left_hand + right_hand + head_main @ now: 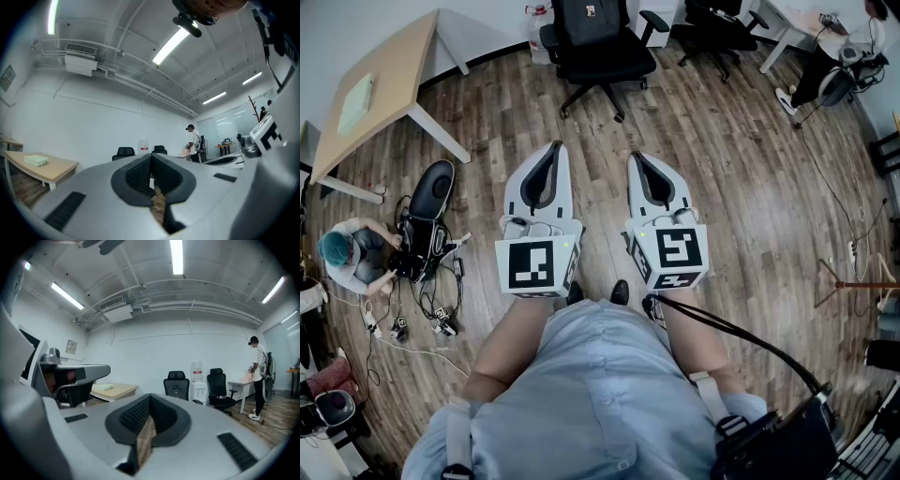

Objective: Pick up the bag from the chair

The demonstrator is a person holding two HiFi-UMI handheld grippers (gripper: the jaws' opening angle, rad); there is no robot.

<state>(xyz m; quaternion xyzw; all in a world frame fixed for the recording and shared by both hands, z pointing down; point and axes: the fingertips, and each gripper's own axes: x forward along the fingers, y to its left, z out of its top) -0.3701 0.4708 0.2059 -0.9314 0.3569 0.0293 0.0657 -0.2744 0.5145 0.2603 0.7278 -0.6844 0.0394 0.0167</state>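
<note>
Jaws of the left gripper and the right gripper are pressed together with nothing between them, above a brown wood-plank floor. Ahead stand two black mesh-backed swivel chairs. The nearer chair carries the black bag, and the farther chair stands beside it. One pale wooden bench stands to the left.

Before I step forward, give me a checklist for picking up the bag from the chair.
1. Bag located: ok. A black bag sits on the black office chair straight ahead.
2. Left gripper ready to grasp: not ok. Its fingers are shut with nothing between them.
3. Right gripper ready to grasp: not ok. It is shut and empty too.
4. Bag within reach: not ok. Wooden floor lies between both grippers and the chair.
5. Route: ok. The cables lie off to the left, not ahead.
</note>
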